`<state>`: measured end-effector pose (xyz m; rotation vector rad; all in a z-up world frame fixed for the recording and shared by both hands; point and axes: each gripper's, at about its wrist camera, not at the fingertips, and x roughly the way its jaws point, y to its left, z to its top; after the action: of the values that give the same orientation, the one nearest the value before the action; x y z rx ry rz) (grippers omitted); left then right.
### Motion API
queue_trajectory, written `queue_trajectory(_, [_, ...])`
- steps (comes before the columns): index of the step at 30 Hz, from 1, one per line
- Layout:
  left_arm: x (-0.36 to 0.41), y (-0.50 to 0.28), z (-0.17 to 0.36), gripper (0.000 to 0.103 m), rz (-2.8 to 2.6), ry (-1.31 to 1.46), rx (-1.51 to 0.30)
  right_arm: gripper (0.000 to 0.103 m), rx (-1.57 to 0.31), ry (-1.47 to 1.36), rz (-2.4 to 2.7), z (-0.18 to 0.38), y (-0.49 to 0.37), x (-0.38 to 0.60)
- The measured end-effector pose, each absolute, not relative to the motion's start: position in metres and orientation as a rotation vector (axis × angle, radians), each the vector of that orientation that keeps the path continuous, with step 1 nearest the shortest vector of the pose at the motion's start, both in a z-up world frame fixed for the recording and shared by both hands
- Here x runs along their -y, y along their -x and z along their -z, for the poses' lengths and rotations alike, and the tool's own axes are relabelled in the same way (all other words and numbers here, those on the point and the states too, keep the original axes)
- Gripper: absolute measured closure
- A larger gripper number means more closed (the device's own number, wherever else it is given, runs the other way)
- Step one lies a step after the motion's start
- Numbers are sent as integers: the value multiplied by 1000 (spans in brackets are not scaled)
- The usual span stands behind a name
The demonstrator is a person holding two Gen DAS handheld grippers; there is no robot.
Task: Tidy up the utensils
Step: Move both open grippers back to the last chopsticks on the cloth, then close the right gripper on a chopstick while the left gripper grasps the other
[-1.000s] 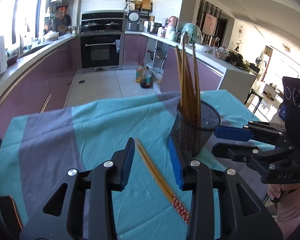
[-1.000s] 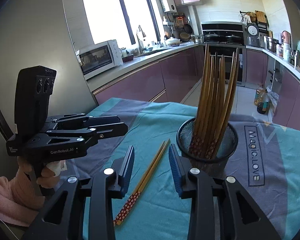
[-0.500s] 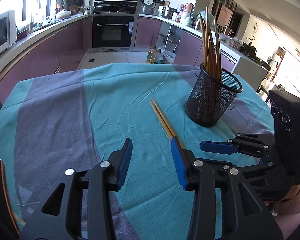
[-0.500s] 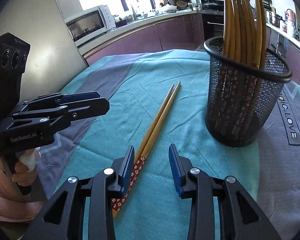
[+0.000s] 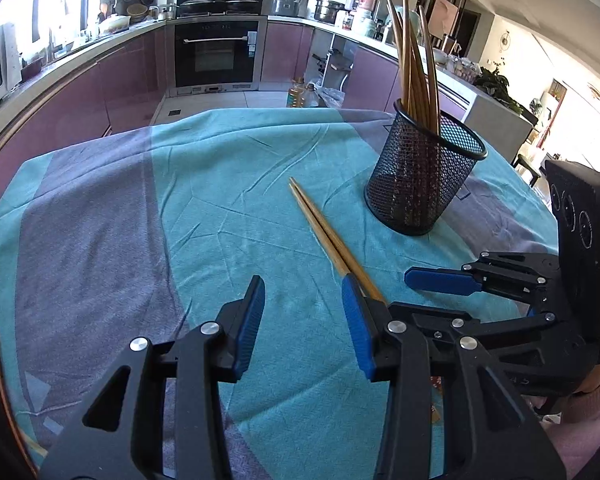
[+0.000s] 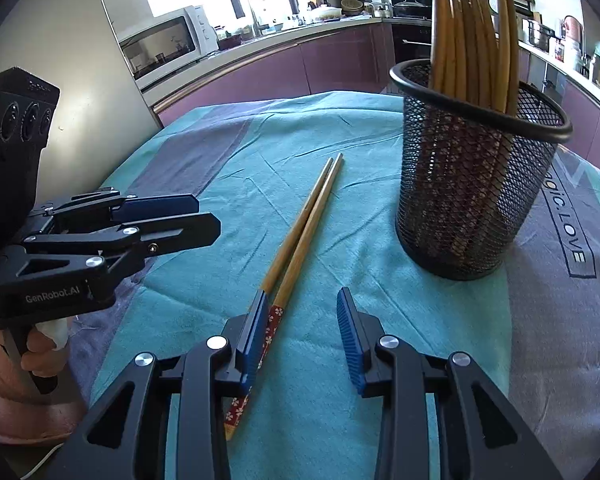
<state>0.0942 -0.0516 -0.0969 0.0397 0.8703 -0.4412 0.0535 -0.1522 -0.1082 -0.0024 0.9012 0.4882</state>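
Right wrist view: the right tool (image 6: 302,330) hangs low over a bench covered in a teal and grey cloth (image 6: 204,152), its blue-padded jaws spread wide with nothing between them. A pair of long wooden chopsticks with red flower-patterned handles (image 6: 300,232) lies side by side on the cloth, tips pointing away; the patterned ends pass just under the left-hand pad, so the pair sits off-centre rather than in the gap. To the right, close by but not touching, stands a round black wire-mesh holder (image 6: 472,184) already filled with upright chopsticks of the same kind. The left tool (image 5: 302,320) — seen from its own camera — is also spread apart and empty, hovering beside the pair, which runs behind its right pad. The step in hand looks like picking up the loose pair. To do it well, the right tool would likely need to shift left until both sticks lie between the pads, then close across them together — a grip on only one could roll the other away.
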Motion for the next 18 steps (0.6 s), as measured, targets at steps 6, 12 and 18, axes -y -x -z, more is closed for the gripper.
queue_trajectory(6, [72,-101,105,63,474,-74,-905,70,-907,-17,-481,109,-53,166])
queue_trajectory(12, [89,-107,112,64,493,-104,-930,70,-911,-25,-477,110,-55,172])
queue_trajectory(18, [97,-116,123,65,483,-124,-964,71,-912,-15,-482,110,-58,169])
